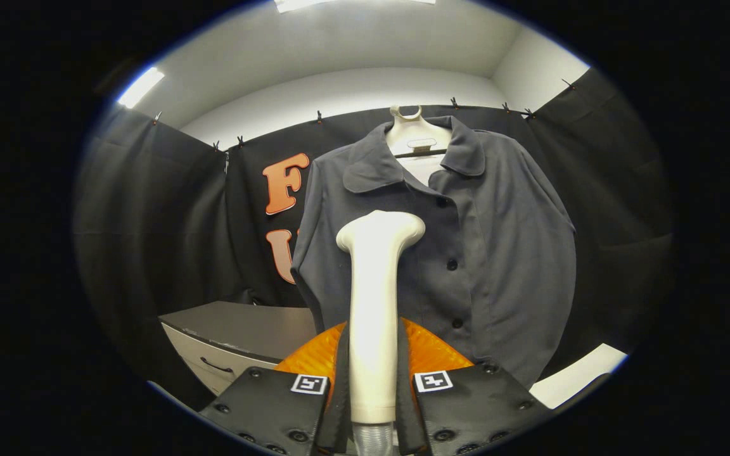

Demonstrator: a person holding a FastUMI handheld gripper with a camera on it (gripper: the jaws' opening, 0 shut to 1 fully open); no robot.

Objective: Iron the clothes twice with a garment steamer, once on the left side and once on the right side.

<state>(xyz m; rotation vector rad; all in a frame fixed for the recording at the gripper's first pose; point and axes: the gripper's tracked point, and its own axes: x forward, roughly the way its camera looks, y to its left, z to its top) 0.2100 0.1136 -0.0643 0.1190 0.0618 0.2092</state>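
Garment steamer [374, 304] upright between the fingers, handle clamped from both sides, head flared out at the top toward 12 o'clock. Gripper [372, 396] pinching that handle low down, just above the ribbed hose stub [373, 440] at 6 o'clock. Jacket [454, 253] hanging on a pale hanger [414, 136] beyond the steamer head, button placket running down at roughly 1 o'clock from the head, collar open at the top. Steamer head overlapping the jacket's left-hand panel as seen here; whether touching the cloth or held just off it, cannot tell. Grey cabinet [238, 335] off at 8 o'clock, a pale surface [583, 373] at 4 o'clock.

Risks, as judgement only:
- Grip low on a tall handle: likely to pivot or slip in the fingers once the head drags on fabric, leaving the head twisted off the cloth.
- Loose garment on a hook: apt to swing or turn away under pressure, so the pass skims air or bunches a fold instead of smoothing it.
- Buttons along the placket: possible snag if the stroke drifts toward 1 o'clock.
- Hose trailing at 6 o'clock: could tug the handle off line during a long stroke.
- Lingering in one spot: risk of a damp patch.
- Easy to repeat one panel and miss the other side.
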